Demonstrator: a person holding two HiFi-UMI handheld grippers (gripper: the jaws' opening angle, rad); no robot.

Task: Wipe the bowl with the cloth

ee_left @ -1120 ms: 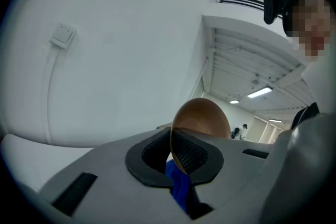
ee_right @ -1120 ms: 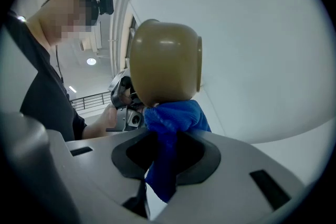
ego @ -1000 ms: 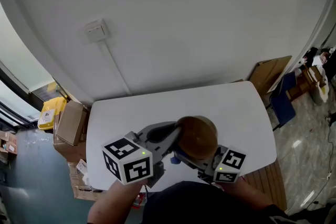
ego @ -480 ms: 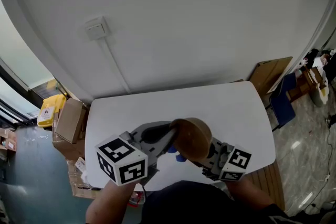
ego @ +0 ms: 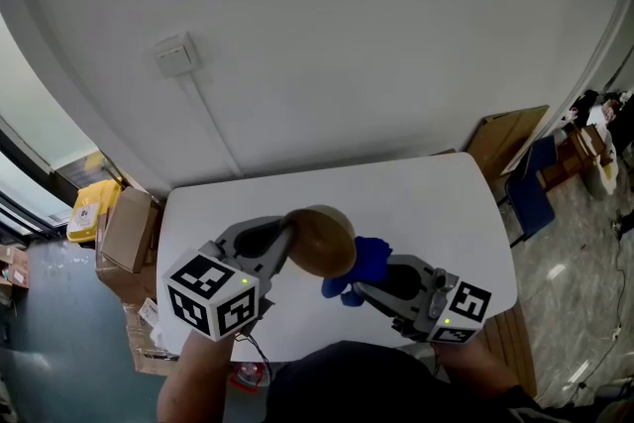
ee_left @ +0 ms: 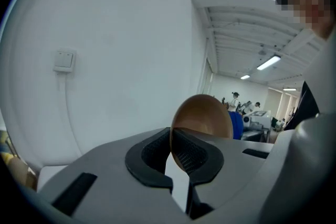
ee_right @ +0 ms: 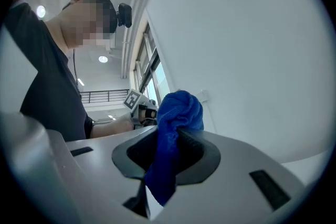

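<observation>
At the far left, cardboard boxes point(ego: 129, 235) stand on the floor beside the white desk point(ego: 446, 203). Next come our left tongs point(ee_left: 172, 150), clenched on the rim of the brown bowl point(ego: 319, 241), with its thin wall pinched between the ribbed pads. The bowl hangs above the desk, tipped up on edge. Just to its right sits the blue cloth point(ego: 359, 263), bunched into a wad close against the bowl; we cannot tell whether the two touch. Our right tongs point(ee_right: 168, 152) are clenched on the cloth, gripping it at mid-length so that a rounded wad stands out past the tips and a tail hangs below.

We judge the bowl to be stiff, fairly light and smooth. With a single pinch on the rim it may pivot or slip when pushed. We would seat the rim deep in the pads and press the wipe toward the gripped side rather than away from it. The cloth looks soft and yielding, so we would lead with the wad and keep the hard tips off the bowl.
</observation>
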